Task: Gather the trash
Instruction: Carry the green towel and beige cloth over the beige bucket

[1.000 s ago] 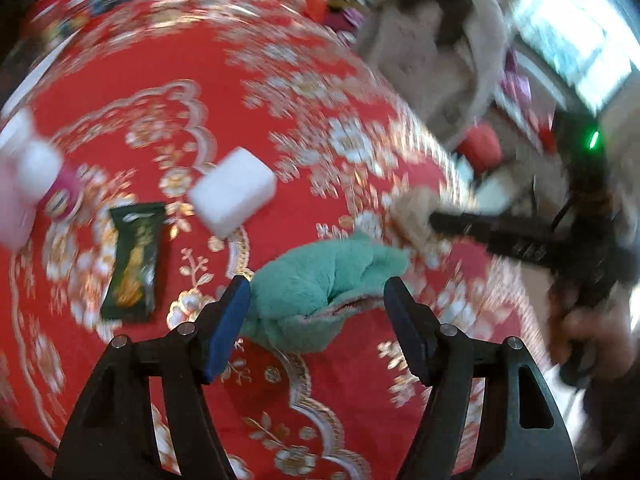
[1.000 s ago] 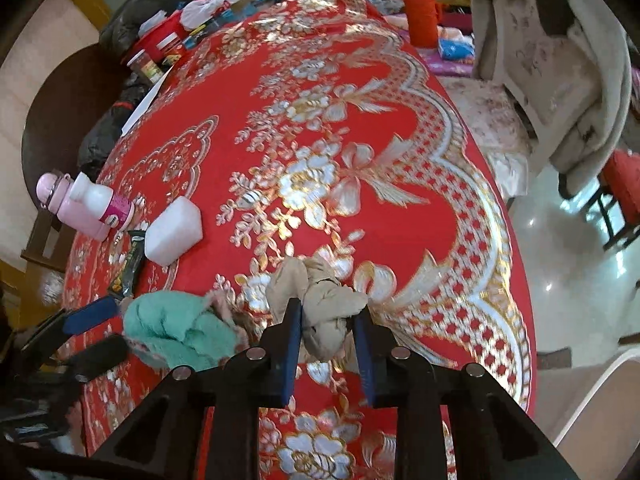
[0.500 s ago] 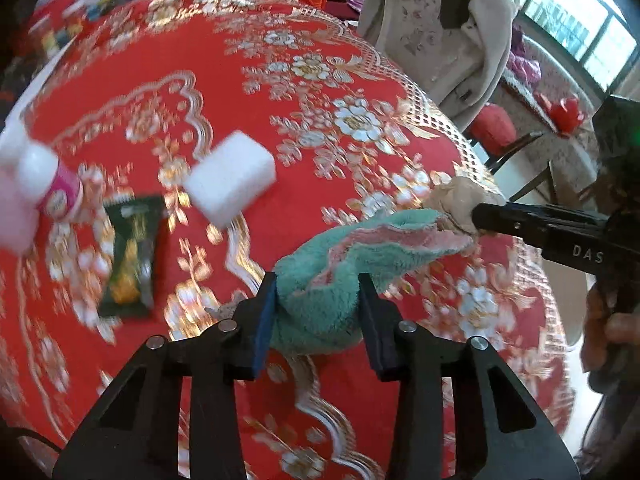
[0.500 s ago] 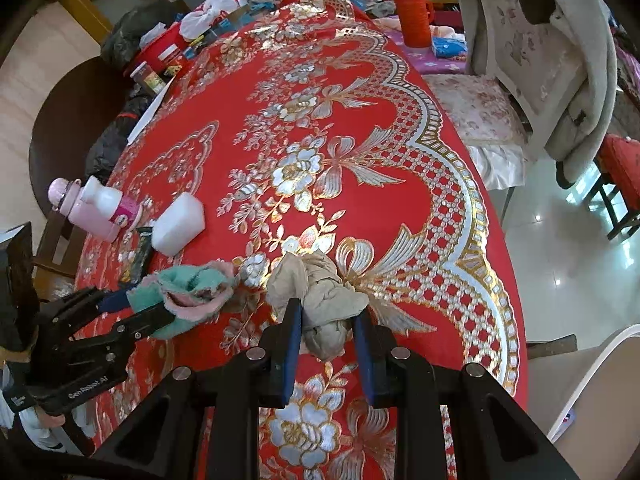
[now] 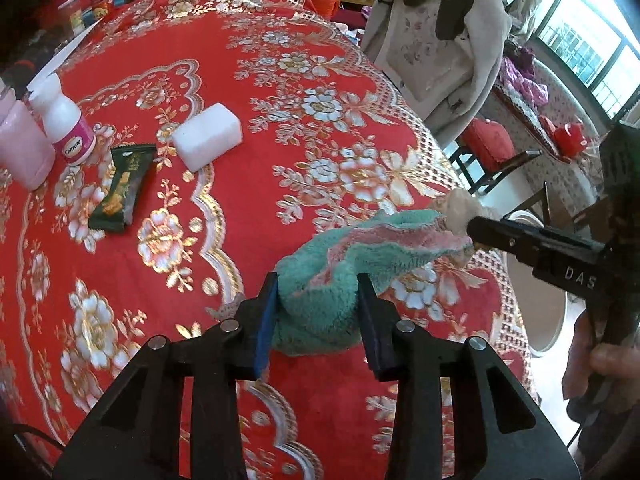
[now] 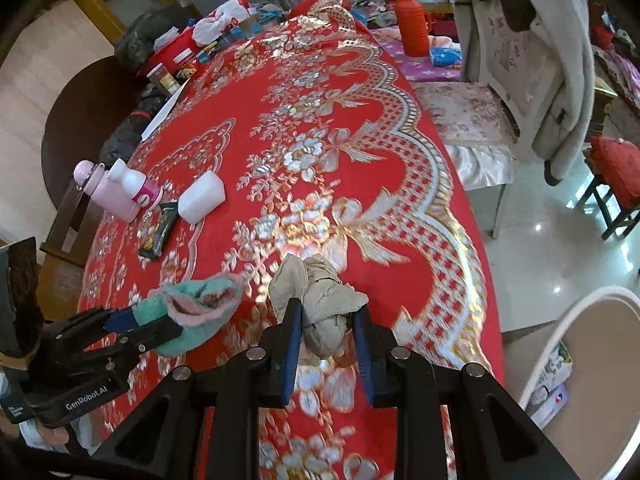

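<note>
Teal cloth [image 5: 320, 300] now clamped in left gripper [image 5: 318, 320], was open; right gripper [image 6: 326, 336] still pinching beige rag [image 6: 320, 300].

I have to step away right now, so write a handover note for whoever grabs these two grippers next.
Left gripper: shut on the green cloth, lifted off the red tablecloth.
Right gripper: shut on the beige rag, also raised.
On the table: snack wrapper, white block, white bottle, pink bottle.
Done: both cloths picked up.
Left: drop both, perhaps in the beige bin by the table edge, then probably fetch the wrapper.
</note>
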Demonstrator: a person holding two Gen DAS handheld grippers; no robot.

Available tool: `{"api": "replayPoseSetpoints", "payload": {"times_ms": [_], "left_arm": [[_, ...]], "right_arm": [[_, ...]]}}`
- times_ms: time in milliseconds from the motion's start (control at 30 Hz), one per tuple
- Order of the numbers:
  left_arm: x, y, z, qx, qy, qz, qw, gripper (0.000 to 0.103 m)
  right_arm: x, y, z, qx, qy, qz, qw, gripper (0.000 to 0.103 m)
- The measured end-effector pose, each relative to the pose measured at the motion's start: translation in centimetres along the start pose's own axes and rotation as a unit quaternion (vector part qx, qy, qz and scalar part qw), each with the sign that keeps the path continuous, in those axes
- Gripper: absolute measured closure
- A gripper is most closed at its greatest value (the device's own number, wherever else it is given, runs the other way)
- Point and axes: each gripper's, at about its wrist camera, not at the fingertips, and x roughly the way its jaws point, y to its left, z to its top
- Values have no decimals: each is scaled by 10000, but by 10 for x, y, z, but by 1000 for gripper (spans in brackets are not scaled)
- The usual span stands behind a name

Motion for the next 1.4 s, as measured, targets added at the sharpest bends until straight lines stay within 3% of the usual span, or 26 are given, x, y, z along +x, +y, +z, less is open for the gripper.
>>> {"api": "replayPoseSetpoints", "payload": {"times_ms": [567,1400], "left_arm": [[5,-100,-4,461,-71,-244,9986,68],[39,-260,-9,1426,115,-796,9865,68]], "right_arm": [[-67,-74,-55,526,-164,-421,9976,79],[-147,-196,-114,1534,-404,-1059,9816,79]]}}
